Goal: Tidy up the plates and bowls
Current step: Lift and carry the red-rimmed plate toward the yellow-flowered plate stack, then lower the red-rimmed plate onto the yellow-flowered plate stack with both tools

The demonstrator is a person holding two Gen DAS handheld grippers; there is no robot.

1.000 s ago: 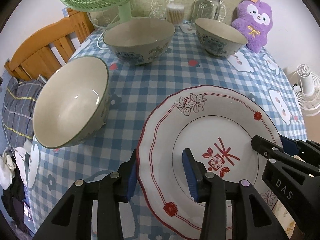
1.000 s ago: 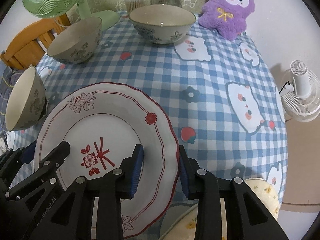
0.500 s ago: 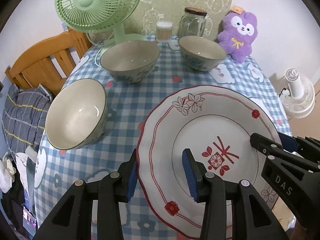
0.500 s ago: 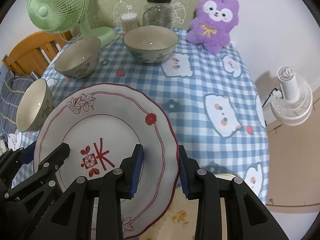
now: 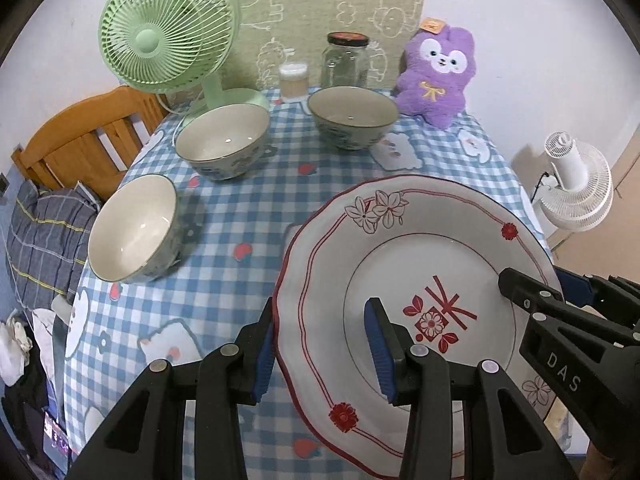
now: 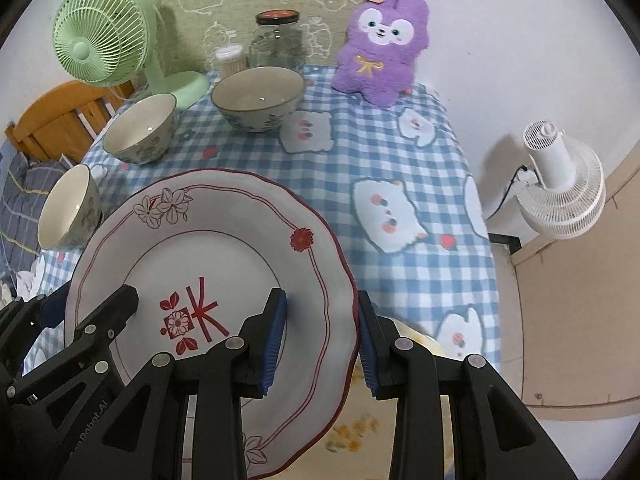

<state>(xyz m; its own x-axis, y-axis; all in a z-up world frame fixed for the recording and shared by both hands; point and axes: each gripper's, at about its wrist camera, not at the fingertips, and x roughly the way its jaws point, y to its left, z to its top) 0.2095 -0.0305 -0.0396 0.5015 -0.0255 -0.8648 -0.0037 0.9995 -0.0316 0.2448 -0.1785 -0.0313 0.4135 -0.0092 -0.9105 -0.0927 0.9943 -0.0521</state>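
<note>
A white plate with red flowers [image 5: 424, 264] is held in the air above the table by both grippers. My left gripper [image 5: 320, 350] is shut on its left rim. My right gripper [image 6: 320, 338] is shut on its right rim; the plate also shows in the right wrist view [image 6: 224, 248]. Three bowls stand on the checked cloth: a near left bowl [image 5: 132, 228], a middle bowl [image 5: 222, 140] and a far bowl [image 5: 352, 114]. A yellow-patterned plate [image 6: 400, 412] lies under the right gripper, mostly hidden.
A green fan [image 5: 168, 40], a cotton-swab cup [image 5: 294, 80], a glass jar [image 5: 346, 60] and a purple plush [image 5: 438, 76] line the table's back. A wooden chair [image 5: 80, 148] stands at the left. A white fan [image 6: 560, 184] stands on the floor at the right.
Both grippers have lifted the red-flowered plate higher and pulled back. The bowls and table look smaller and farther away.
</note>
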